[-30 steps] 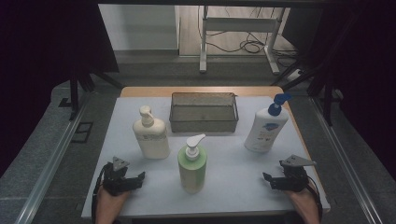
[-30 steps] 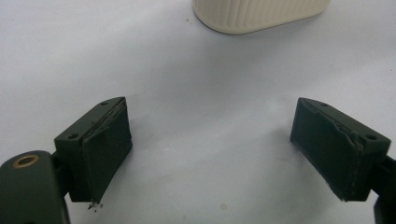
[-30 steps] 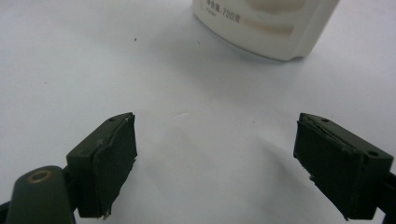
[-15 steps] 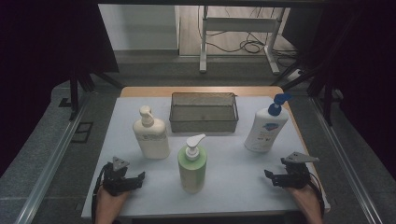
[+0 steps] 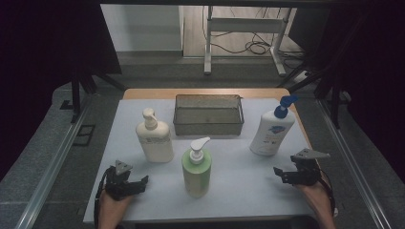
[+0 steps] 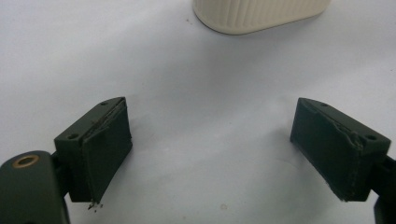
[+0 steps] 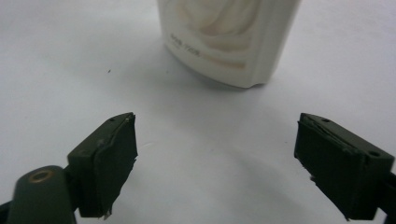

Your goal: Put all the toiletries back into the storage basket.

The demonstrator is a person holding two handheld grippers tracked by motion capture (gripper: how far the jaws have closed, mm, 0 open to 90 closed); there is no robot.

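Dim room, white bench (image 5: 239,186) | three pump bottles standing outside wire basket (image 5: 208,115) (nothing packed yet) | my left gripper (image 5: 138,182) and right gripper (image 5: 281,174) fingers spread wide, holding nothing | white bottle (image 5: 268,132) nearest my right

basket (image 5: 208,114) rear centre | bottles (image 5: 154,137) left, (image 5: 196,168) front centre, (image 5: 270,128) right | all on table (image 5: 239,181)

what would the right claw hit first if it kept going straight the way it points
Probably the white bottle with the blue pump: it stands dead ahead of the open right claw, with bare white table between them.
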